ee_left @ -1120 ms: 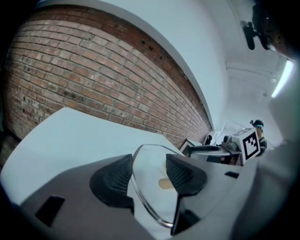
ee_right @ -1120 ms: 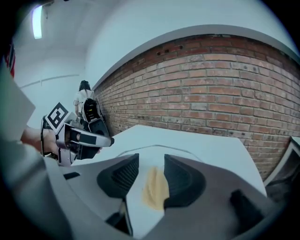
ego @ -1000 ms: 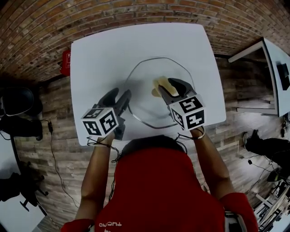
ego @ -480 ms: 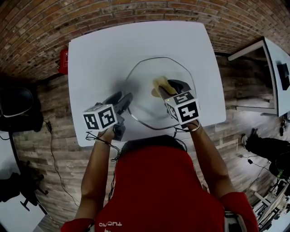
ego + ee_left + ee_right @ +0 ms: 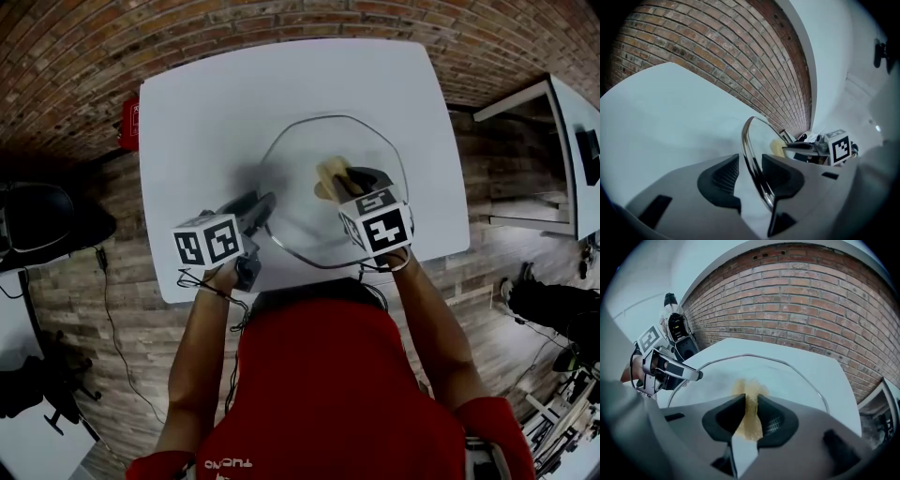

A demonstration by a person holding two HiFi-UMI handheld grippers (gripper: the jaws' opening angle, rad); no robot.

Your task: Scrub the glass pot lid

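Observation:
A glass pot lid (image 5: 300, 192) with a metal rim lies on the white table (image 5: 206, 112). My left gripper (image 5: 261, 210) is at the lid's near-left edge. In the left gripper view the rim (image 5: 749, 140) runs between the jaws of the left gripper (image 5: 750, 171). They have just been closing, and a narrow gap still shows on each side of the rim. My right gripper (image 5: 343, 180) is over the lid's middle. It too has just been closing, and it is now shut on a yellow sponge (image 5: 749, 392) that rests on the glass (image 5: 792, 373).
A red object (image 5: 128, 124) sits by the table's left edge. A second white table (image 5: 572, 141) stands at the right. Dark equipment (image 5: 37, 216) and cables lie on the wood floor at the left. A brick wall runs behind the table.
Both grippers have sunk a little toward the lid. The right jaws have shut on the sponge. The left jaws have narrowed around the rim.

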